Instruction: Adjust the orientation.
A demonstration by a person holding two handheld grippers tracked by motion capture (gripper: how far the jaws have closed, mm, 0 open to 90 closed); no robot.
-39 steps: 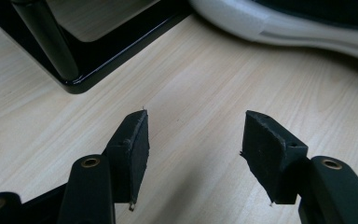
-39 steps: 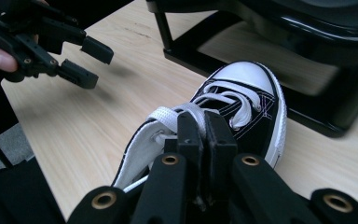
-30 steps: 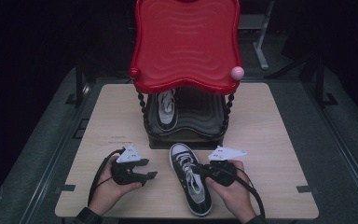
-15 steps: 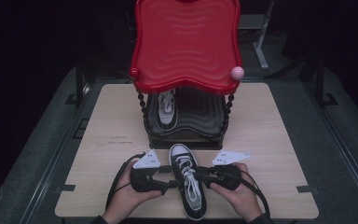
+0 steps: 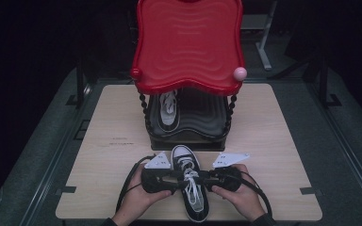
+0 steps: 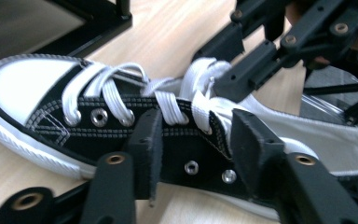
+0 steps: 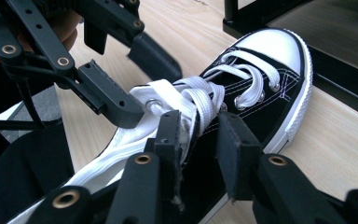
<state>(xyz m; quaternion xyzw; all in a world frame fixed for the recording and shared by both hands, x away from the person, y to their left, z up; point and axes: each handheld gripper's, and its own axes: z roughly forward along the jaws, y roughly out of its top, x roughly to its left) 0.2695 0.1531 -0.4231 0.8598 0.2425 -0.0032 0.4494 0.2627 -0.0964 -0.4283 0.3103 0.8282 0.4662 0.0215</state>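
Left claw (image 5: 175, 176): jaws have just been closing, standing astride the sneaker (image 5: 191, 188) at its lace row, pads not yet pressing. Right claw (image 5: 206, 178): spread, laces (image 7: 200, 100) between its jaws. The sneaker lies on the table (image 5: 273, 141), just before the red shoe rack (image 5: 188, 47).

place: lab rig — evidence: dark surround, bare plywood table (image 5: 99, 141), metal frame

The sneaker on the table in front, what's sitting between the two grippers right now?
In the high view, the black-and-white sneaker itself lies between the left gripper and right gripper, its white laces in the gap where their jaws meet it.
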